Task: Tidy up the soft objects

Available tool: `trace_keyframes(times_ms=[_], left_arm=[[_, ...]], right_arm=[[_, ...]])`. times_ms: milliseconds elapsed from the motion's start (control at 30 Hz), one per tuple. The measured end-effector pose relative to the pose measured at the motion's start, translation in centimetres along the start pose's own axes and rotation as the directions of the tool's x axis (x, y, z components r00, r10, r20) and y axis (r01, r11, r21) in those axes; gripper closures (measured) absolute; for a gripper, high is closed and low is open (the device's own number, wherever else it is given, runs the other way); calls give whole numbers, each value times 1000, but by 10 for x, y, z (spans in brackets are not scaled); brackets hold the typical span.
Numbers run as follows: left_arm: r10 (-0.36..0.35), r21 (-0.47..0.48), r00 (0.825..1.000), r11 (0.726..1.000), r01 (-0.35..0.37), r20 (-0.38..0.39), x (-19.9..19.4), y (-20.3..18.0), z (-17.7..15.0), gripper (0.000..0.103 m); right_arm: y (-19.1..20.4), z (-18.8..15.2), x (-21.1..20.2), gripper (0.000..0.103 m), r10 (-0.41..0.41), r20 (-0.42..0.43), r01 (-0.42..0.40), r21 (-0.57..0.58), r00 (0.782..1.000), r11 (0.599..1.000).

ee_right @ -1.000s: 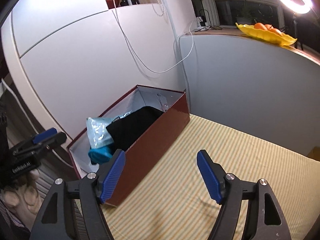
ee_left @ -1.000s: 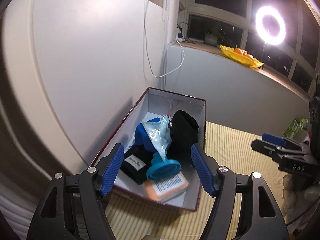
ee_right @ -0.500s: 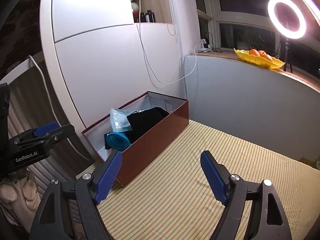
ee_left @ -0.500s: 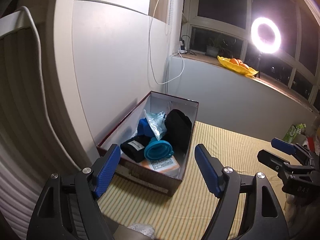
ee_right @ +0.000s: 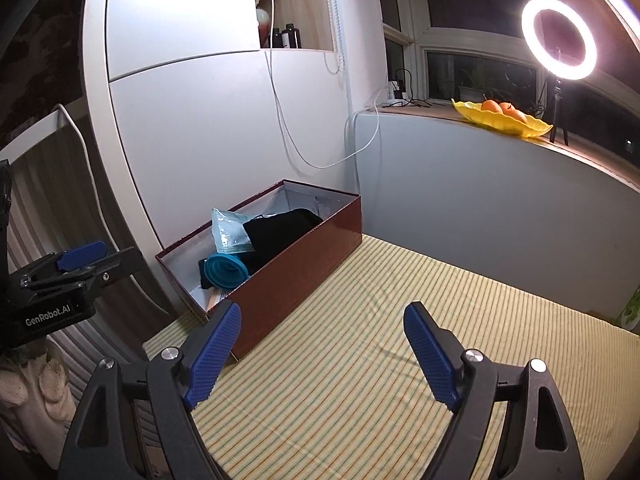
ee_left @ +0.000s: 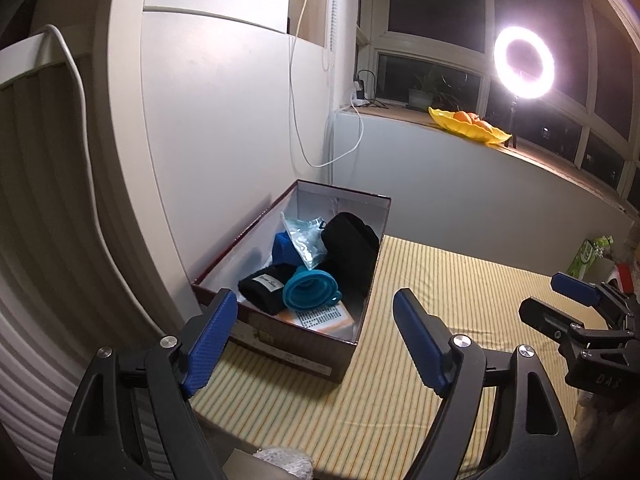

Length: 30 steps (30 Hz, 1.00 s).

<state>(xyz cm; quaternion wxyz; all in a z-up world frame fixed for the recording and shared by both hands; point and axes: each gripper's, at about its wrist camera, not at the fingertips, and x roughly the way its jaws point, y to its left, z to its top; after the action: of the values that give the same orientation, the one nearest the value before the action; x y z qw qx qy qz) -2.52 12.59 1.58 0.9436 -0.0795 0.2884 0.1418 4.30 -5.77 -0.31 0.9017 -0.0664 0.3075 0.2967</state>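
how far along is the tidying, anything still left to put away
Looks nearly done: the dark red cardboard box already holds black fabric bundles, a teal collapsible funnel and a clear plastic pouch. Left gripper and right gripper are open and empty. Nothing loose shows on the striped mat.

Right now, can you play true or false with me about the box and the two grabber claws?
1. The dark red box has no lid on it. True.
2. The left gripper is squeezing the teal funnel. False: it is open and holds nothing.
3. A black cloth bundle lies inside the box. True.
4. The right gripper is shut on a sock. False: it is open over the striped mat.
5. Oranges sit in a yellow dish on the sill. True.
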Motion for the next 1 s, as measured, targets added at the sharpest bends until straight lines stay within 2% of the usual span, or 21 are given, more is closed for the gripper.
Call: trace_keyframes(times_ms=[1000], left_arm=[[-2,4,1000,1000,2,-2,-3,-3,-5,23]], right_arm=[[-8,-9,0,22,4,-15,-4,15,1000,1000]])
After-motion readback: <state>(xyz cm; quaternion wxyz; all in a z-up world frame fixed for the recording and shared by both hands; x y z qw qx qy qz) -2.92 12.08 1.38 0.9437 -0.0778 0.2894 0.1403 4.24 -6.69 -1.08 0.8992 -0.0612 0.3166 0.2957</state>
